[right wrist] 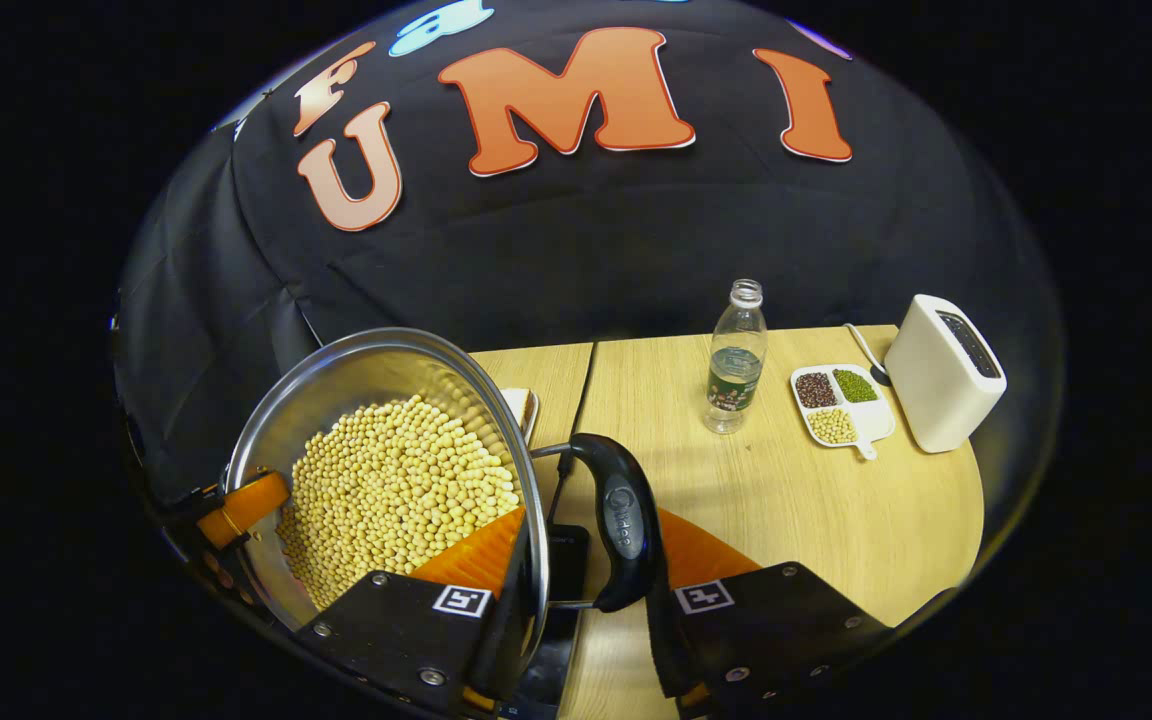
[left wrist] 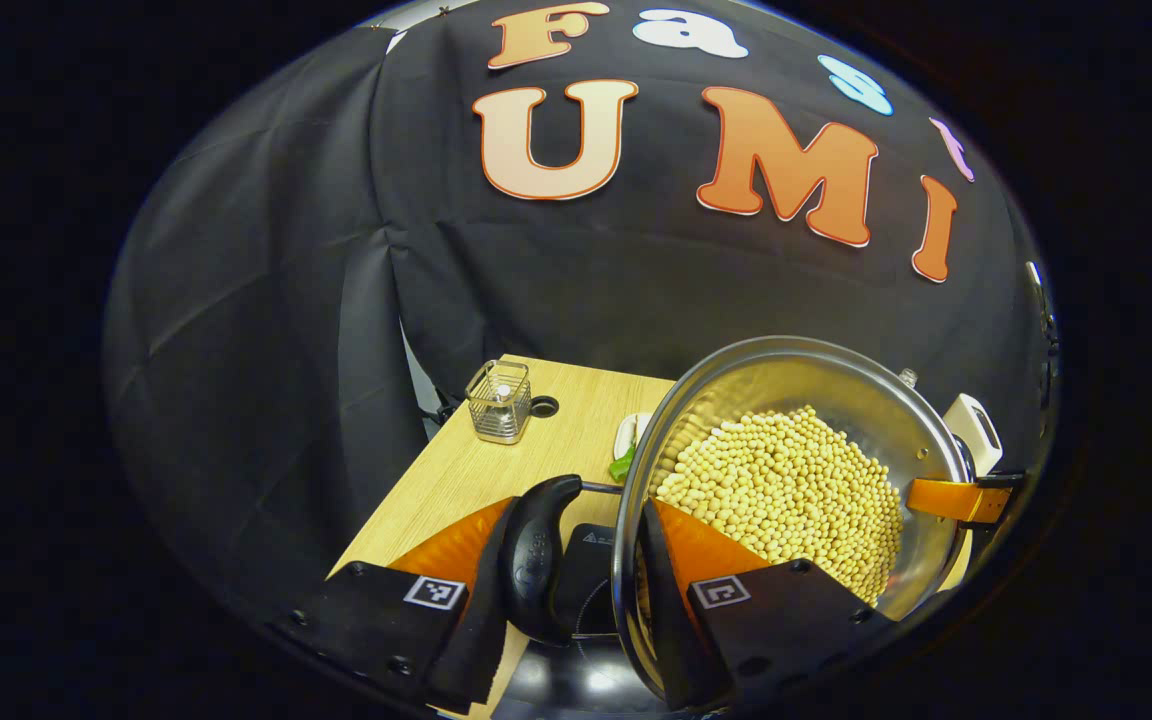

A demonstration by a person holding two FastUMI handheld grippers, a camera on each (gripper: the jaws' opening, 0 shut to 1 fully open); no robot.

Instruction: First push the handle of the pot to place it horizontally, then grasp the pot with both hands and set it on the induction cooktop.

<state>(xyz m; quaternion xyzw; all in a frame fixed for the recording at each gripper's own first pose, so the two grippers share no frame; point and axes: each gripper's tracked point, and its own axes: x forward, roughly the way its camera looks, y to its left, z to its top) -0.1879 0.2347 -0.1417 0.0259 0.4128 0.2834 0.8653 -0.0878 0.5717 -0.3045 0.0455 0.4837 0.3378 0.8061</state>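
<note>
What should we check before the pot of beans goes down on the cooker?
1. Left hand-held gripper clamped across the near handle and the pot wall: ok.
2. Right hand-held gripper clamped the same way on the other handle: ok.
3. Beans below the rim: ok.
4. Pot level: cannot tell.
5. Cooktop beneath the pot: ok; centred: cannot tell.
6. Bottle standing well aside: ok.
</note>
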